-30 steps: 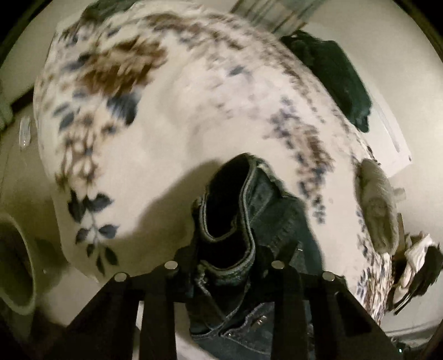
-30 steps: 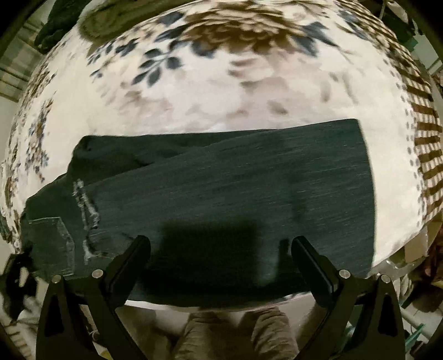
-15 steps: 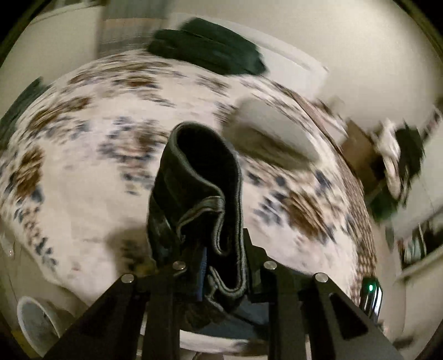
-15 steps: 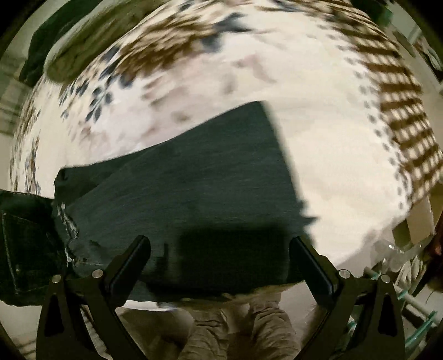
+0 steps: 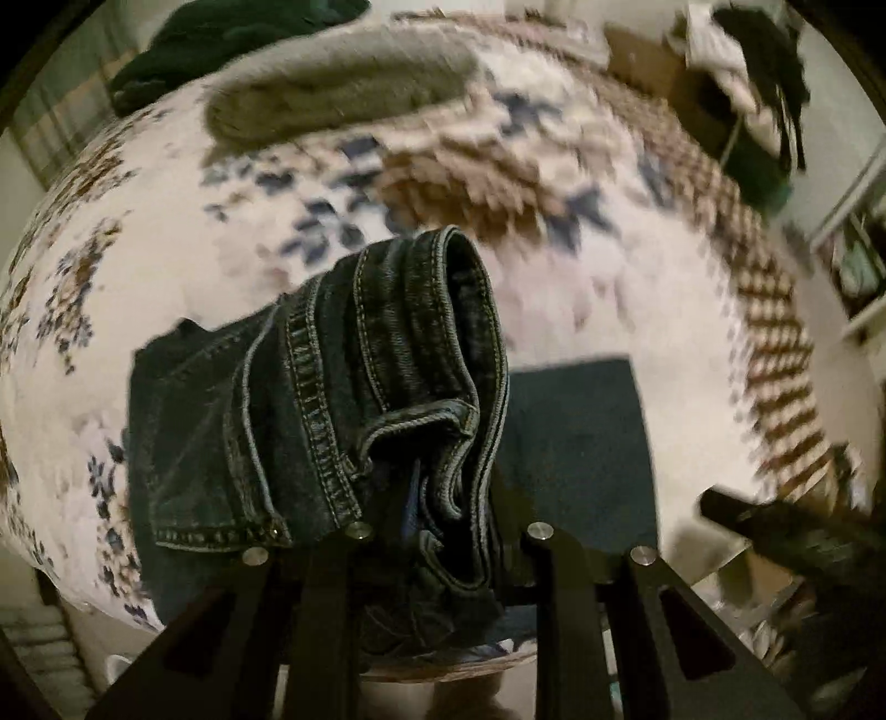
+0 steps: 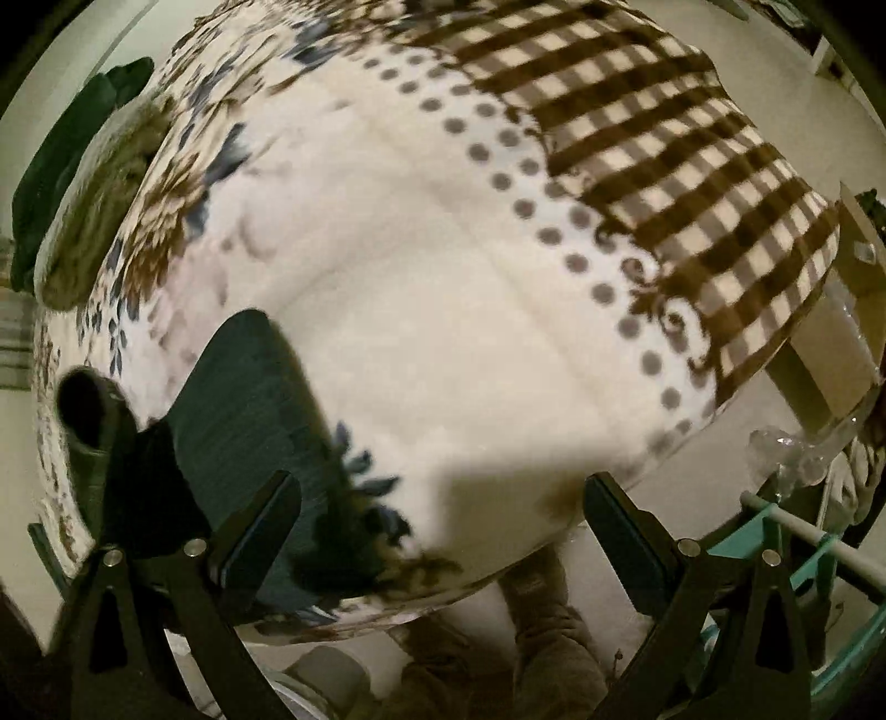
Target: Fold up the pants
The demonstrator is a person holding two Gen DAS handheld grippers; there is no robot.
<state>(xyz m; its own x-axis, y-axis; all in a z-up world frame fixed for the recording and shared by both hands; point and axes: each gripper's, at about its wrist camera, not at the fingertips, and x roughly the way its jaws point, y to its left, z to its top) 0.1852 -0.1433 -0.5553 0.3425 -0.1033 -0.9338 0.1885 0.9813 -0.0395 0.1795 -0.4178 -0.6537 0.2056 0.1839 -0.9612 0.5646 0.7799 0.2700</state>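
1. The left tool is clamped tight on the waistband end of the dark denim pants. The fabric is bunched up between its two fingers, and you can see the stitched waistband curling over in a loop just above them.
2. The rest of the pants hangs down and spreads onto the bed, which has a white blanket with blue and brown flowers. A flat dark leg section lies on the blanket right of the bunched part.
3. The right tool is spread wide with nothing between its fingers, pointing down over the bare white part of the blanket near the bed's front edge.
4. In the right wrist view the pants sit off to the lower left, and the left tool shows up there as a dark shape over them.
5. Far side of the bed: a grey-brown folded piece and a dark green garment behind it. Everything back there is pretty motion-blurred.
6. The blanket has a dotted band and a brown checked border on the right side. The person's legs in brownish trousers are visible below the bed edge.
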